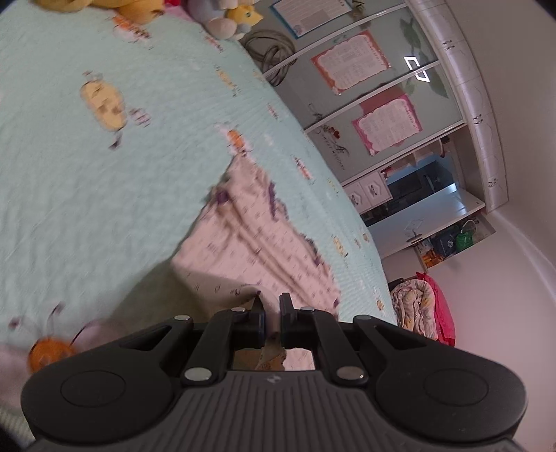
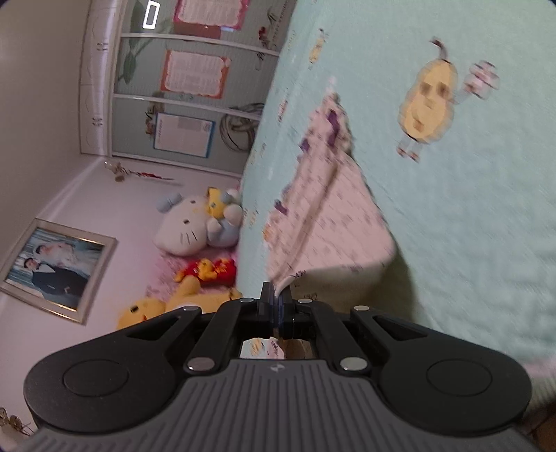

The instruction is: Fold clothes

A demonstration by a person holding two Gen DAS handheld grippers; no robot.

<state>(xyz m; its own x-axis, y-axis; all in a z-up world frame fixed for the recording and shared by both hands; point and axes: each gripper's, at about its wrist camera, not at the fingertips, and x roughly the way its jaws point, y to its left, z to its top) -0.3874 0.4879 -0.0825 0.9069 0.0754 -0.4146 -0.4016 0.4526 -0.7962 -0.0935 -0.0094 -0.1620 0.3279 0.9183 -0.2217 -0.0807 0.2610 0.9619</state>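
A pale pink garment (image 1: 253,240) with small dark prints lies stretched over the mint-green bedspread (image 1: 104,174). My left gripper (image 1: 271,299) is shut on its near edge, and the cloth rises off the bed towards the fingers. In the right wrist view the same garment (image 2: 333,222) hangs lifted from the bedspread (image 2: 469,208). Its other near corner is pinched in my right gripper (image 2: 276,293), which is shut on it. A shadow lies under the raised cloth in both views. The pictures are blurred.
Plush toys (image 1: 226,21) sit at the head of the bed; a white cat plush (image 2: 187,226) and yellow and red ones (image 2: 205,271) lie beside it. A wardrobe with posters (image 1: 375,104) stands past the bed's edge. A rolled quilt (image 1: 417,309) lies on the floor.
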